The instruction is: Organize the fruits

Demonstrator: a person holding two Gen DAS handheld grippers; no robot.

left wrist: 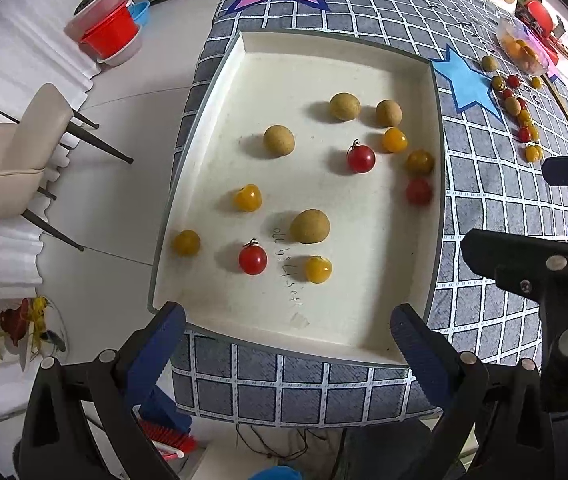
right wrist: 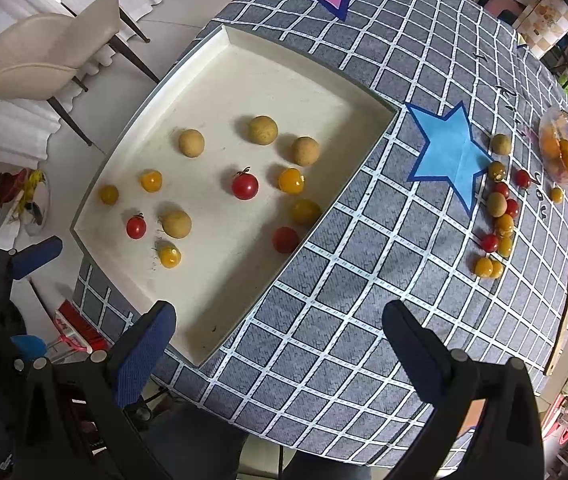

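Both grippers (left wrist: pixel 288 330) (right wrist: pixel 278 330) agape, fruit apparently in tray (left wrist: pixel 220 76)

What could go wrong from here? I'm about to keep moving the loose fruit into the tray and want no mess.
Round fruit in the tray lies loose, so a dropped piece may knock a red tomato rolling. The fruit cluster is packed tight, so the open right gripper may nudge neighbours toward the table edge.
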